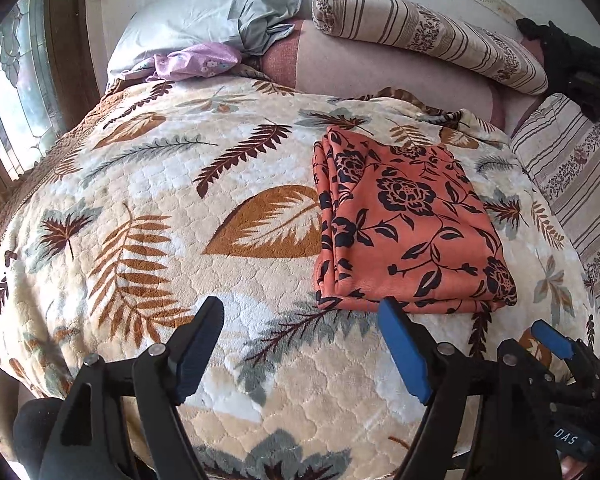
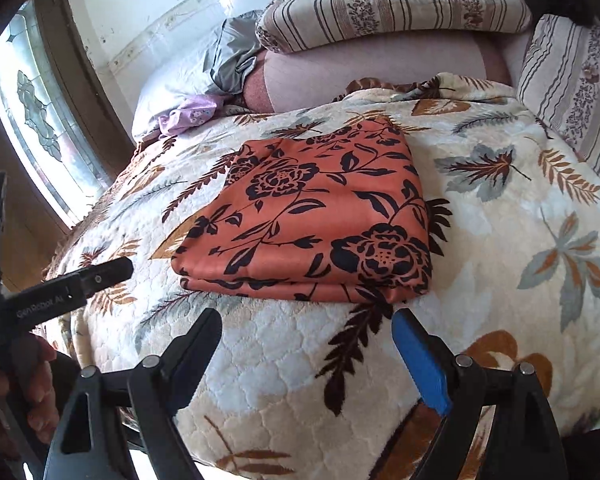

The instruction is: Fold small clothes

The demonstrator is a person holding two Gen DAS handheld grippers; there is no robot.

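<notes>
Both grippers, the left gripper (image 1: 300,354) and the right gripper (image 2: 306,356), are hovering with jaws spread and empty just short of the folded orange floral cloth (image 1: 408,220) lying on the leaf-print blanket (image 1: 160,208), where a careless brush could be undoing its stacked layers.

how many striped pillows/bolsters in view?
2. One striped bolster lies across the head of the bed on the pink cushion. One striped pillow sits at the right edge beside the leaf blanket. More may be hidden outside the frame.
</notes>
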